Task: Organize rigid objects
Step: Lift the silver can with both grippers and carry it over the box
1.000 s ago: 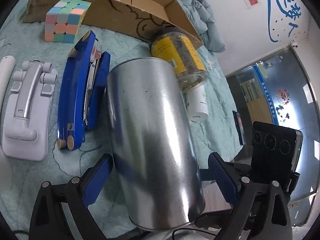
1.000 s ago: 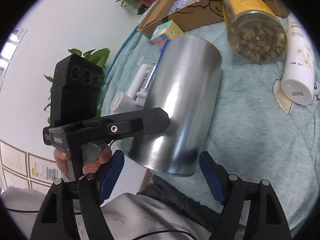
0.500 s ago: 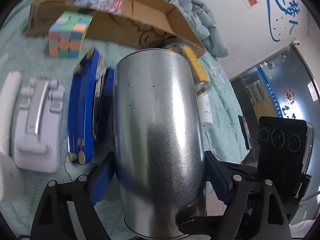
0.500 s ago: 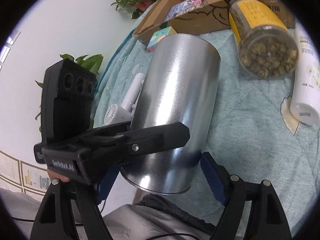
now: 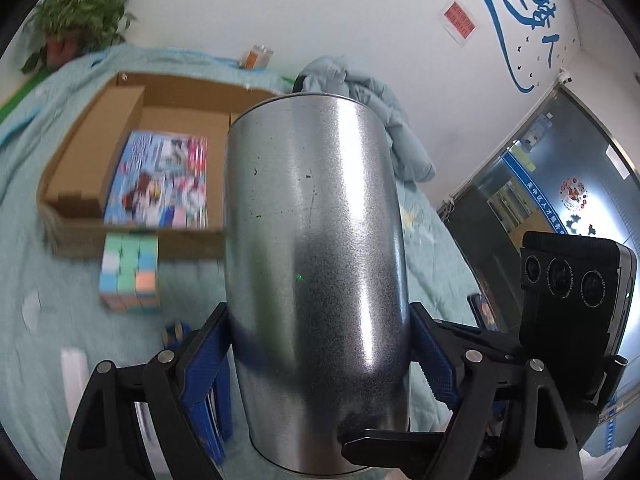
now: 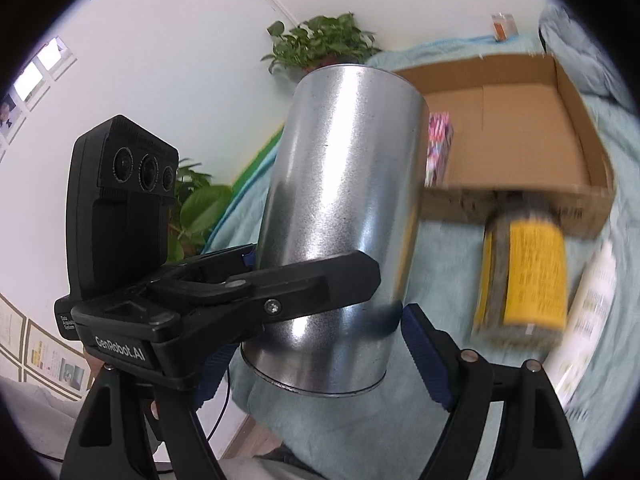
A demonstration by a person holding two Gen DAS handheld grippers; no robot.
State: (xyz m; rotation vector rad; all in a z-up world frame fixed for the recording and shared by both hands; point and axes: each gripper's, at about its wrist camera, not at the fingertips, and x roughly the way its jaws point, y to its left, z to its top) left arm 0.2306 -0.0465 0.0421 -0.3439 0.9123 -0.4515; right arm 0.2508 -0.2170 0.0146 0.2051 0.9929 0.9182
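gripping the tall silver metal can (image 5: 316, 264) near its base with both tools, i see my left gripper (image 5: 318, 354) has just closed onto it and my right gripper (image 6: 316, 344) clamps it too; it hangs above the teal quilt (image 5: 52, 308), near the open brown cardboard box (image 5: 80, 168).

Shiny speckled metal on the can (image 5: 316, 264); matt brown cardboard for the box (image 6: 520, 120); soft quilted cloth on the bedspread (image 5: 44, 296).
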